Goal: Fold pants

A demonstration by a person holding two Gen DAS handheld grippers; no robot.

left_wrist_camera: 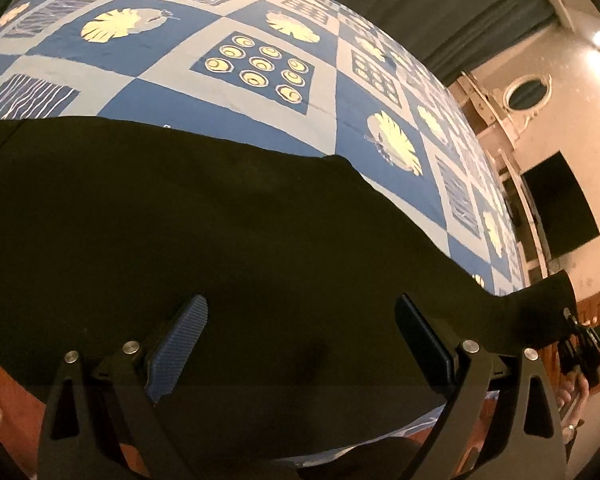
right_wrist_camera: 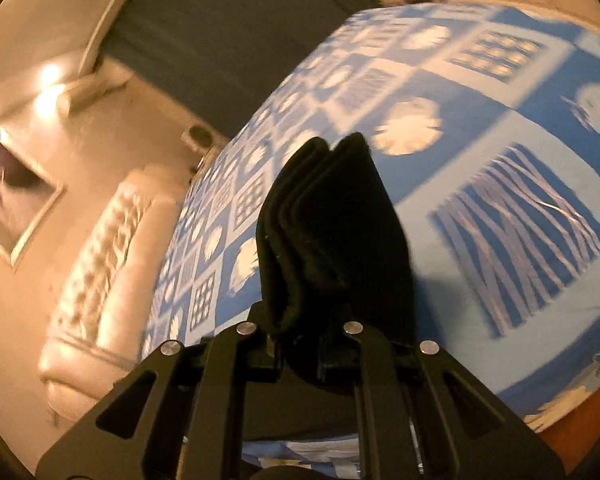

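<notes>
The bed [left_wrist_camera: 236,92] fills most of both views, covered with a blue and pale-blue checked bedspread [right_wrist_camera: 480,128] printed with cream leaves, rings and wavy stripes. Across the near side of the bed lie the black pants [left_wrist_camera: 180,220], spread flat as a broad dark sheet whose far edge runs over the bedspread and narrows toward the right edge of the bed. There one end of the pants is lifted off the bed and pinched in the right hand-held gripper [left_wrist_camera: 576,332], seen small at the edge of the left wrist view.

Beyond the bed hangs a dark curtain [left_wrist_camera: 440,8], and on the wall to the right of the bed are a dark screen [left_wrist_camera: 560,208] and an oval mirror [left_wrist_camera: 526,92]. On the other side of the bed, the right wrist view shows a pale tufted sofa [right_wrist_camera: 100,264] and a framed picture [right_wrist_camera: 16,204], both blurred.

The left hand-held gripper [left_wrist_camera: 300,344] hovers above the pants at the near edge of the bed, its fingers [left_wrist_camera: 180,344] spread wide with nothing between them. The right hand-held gripper [right_wrist_camera: 300,344] is pressed together on a bunched, several-layered fold of the pants [right_wrist_camera: 332,232], which stands up past its fingers above the bed.
</notes>
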